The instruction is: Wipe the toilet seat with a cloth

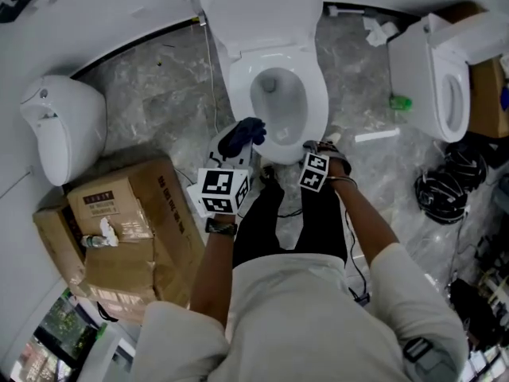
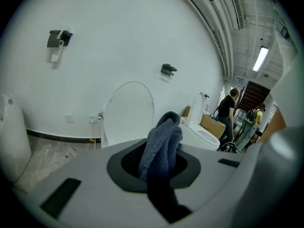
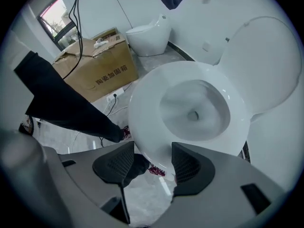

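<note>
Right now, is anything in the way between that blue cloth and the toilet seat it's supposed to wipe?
Nothing visible. The lid is up, the seat is bare, and the cloth, clamped in the left gripper, hangs by its front rim. The open right gripper sits aside.

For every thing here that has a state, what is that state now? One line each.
toilet lid: raised, leaning back
toilet seat: down on the bowl
cloth: bunched, gripped by the left gripper
left gripper: shut on the cloth
right gripper: open, holding nothing
</note>
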Motion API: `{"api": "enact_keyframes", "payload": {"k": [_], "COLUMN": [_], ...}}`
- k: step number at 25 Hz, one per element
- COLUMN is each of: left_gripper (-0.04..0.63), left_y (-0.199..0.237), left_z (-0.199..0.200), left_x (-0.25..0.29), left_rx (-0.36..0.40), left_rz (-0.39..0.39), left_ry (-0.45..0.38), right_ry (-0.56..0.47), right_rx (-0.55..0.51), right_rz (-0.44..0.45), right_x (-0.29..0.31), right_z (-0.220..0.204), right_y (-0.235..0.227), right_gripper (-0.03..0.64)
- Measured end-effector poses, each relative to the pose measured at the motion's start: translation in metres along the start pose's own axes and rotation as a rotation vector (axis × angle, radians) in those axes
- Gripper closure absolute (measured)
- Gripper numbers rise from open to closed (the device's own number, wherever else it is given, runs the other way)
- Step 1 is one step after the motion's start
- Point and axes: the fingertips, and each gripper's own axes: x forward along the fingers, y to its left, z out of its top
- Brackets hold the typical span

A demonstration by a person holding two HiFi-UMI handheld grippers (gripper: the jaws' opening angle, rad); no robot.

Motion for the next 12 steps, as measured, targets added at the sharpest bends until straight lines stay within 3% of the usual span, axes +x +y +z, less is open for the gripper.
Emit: {"api": "enact_keyframes", "payload": {"k": [12], "left_gripper": [0.549], "left_y": [0.031], "left_z": [-0.067], "left_x": [0.058], "left_rx": [-0.027], "left_rz": [-0.009], "left_ry": [0.013], "right_ry": [-0.049], "right_rx": [0.137], "right_rz": [-0.011], "right_x": [0.079], "right_z": [-0.015], "right_y": [0.003], "right_gripper": [0.356]}}
